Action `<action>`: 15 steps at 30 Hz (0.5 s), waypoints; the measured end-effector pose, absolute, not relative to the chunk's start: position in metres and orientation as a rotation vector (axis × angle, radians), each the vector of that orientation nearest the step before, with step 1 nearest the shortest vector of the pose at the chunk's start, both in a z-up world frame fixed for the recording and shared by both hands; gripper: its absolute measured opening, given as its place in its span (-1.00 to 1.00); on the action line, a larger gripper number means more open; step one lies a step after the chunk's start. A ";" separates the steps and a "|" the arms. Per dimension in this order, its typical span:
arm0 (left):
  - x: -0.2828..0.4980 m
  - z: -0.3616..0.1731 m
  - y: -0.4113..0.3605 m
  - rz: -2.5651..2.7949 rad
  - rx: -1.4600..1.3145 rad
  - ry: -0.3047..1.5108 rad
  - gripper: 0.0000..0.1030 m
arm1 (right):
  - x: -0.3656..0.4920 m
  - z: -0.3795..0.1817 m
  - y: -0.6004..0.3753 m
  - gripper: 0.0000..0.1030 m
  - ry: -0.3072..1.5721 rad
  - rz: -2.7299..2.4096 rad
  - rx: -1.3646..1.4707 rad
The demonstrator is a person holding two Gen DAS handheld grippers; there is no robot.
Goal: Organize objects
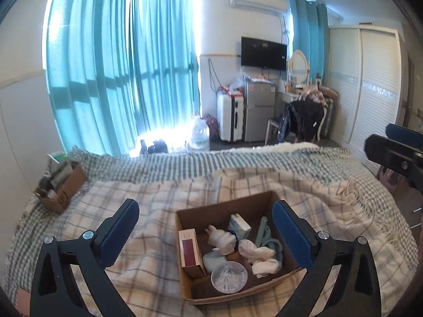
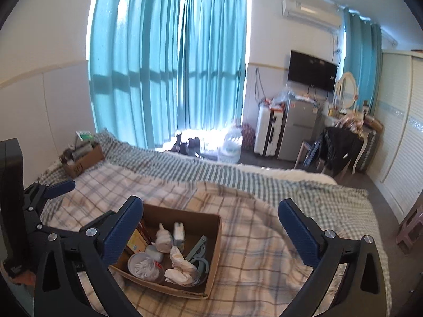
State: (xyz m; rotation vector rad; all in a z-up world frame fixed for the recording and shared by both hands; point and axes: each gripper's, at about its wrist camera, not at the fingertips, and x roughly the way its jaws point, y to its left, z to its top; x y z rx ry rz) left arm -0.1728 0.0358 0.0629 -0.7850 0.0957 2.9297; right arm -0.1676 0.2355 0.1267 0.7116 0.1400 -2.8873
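Currently the open cardboard box (image 1: pixel 227 208) sits on the plaid blanket (image 1: pixel 148 200) at the near part of the bed; using the box as the landmark. Its long axis runs roughly away from the left camera, tilted slightly left at the far end; in the right wrist view it lies diagonal, with its right corner pointing away from the camera.

Contents:
- red-and-white carton (image 1: pixel 189 251) along the box's left wall, long axis parallel to that wall
- round clear tub of cotton swabs (image 1: pixel 229 277) at the near end, top facing up
- white rolled cloth bundles (image 1: pixel 260 257) mid-box, toward the right wall
- pale green plastic hook-clip (image 1: pixel 264 233) against the right wall, long axis pointing to the far end
- small blue-white packet (image 1: pixel 239 225) toward the far wall

Left gripper (image 1: pixel 206 224): fingers spread wide, holding nothing. Right finger (image 1: pixel 292 235) overlaps the box's right wall in view; contact can't be confirmed. Left finger hangs over blanket left of the box.

Right gripper (image 2: pixel 208 227): also wide open, empty. Its left finger (image 2: pixel 123 229) overlaps the box's left wall in view; right finger is over blanket well right of the box.

A second cardboard box (image 1: pixel 64 185) of clutter sits well apart, far-left of the main box, at the bed edge.
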 end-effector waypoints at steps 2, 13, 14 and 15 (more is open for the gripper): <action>-0.158 0.081 0.033 2.946 -0.737 0.086 1.00 | -0.144 0.146 0.238 0.99 0.149 -2.914 0.654; -0.077 0.129 0.028 3.027 -0.480 0.092 1.00 | -0.045 0.191 0.257 0.99 0.211 -3.019 0.442; -0.070 0.127 0.028 3.036 -0.460 0.085 1.00 | -0.039 0.189 0.258 0.99 0.220 -3.029 0.430; -0.064 0.124 0.027 3.037 -0.448 0.073 1.00 | -0.033 0.186 0.259 0.99 0.227 -3.040 0.417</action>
